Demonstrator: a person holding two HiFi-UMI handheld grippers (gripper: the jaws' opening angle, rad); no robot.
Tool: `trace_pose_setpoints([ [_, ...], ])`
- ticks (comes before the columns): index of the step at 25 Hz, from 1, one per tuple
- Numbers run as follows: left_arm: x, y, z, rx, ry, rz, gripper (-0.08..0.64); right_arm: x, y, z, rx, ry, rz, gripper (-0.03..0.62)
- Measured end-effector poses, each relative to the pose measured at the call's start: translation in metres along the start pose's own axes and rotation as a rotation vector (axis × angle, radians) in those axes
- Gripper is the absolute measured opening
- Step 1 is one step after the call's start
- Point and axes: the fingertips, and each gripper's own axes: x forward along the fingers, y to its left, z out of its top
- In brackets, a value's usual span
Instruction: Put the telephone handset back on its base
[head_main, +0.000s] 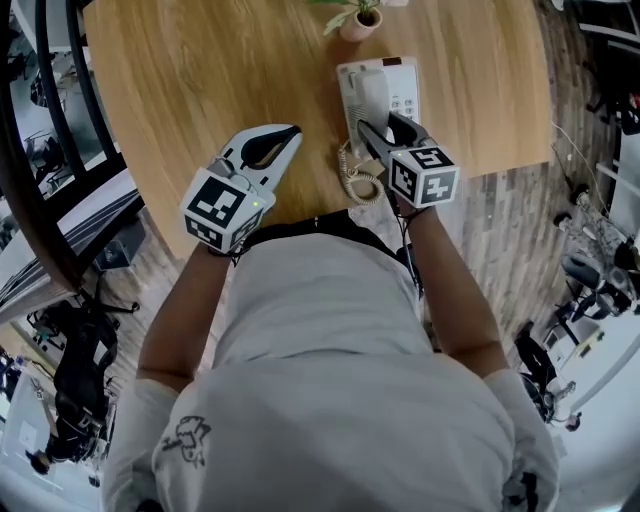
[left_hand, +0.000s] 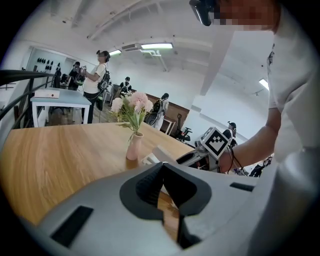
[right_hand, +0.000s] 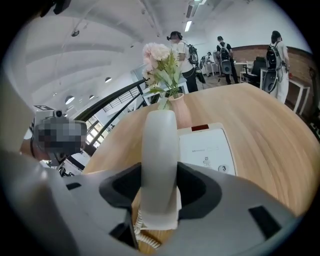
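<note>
The white telephone handset lies lengthwise over the left side of the white base near the table's far edge. My right gripper is shut on the handset's near end, and its pads press both sides of the handset in the right gripper view. Whether the handset rests in the cradle or hangs just above the base I cannot tell. The coiled cord hangs in loops below the handset. My left gripper hovers over bare wood left of the phone, shut and empty.
A pink vase with flowers stands just behind the base on the wooden table. The table's near edge runs under my hands. People, desks and chairs fill the room beyond the table in both gripper views.
</note>
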Motion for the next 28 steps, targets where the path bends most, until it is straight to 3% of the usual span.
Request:
trace_pose_setpoints([
  [14,0.012,0.02,-0.013,-0.048,0.021,0.0,0.006,0.031,-0.012,-0.012,0.034,0.073,-0.068,0.224],
  [28,0.0,0.021,-0.016,-0.06,0.018,0.024,0.006,0.031,-0.002,-0.011,-0.017,0.066,-0.119,0.247],
])
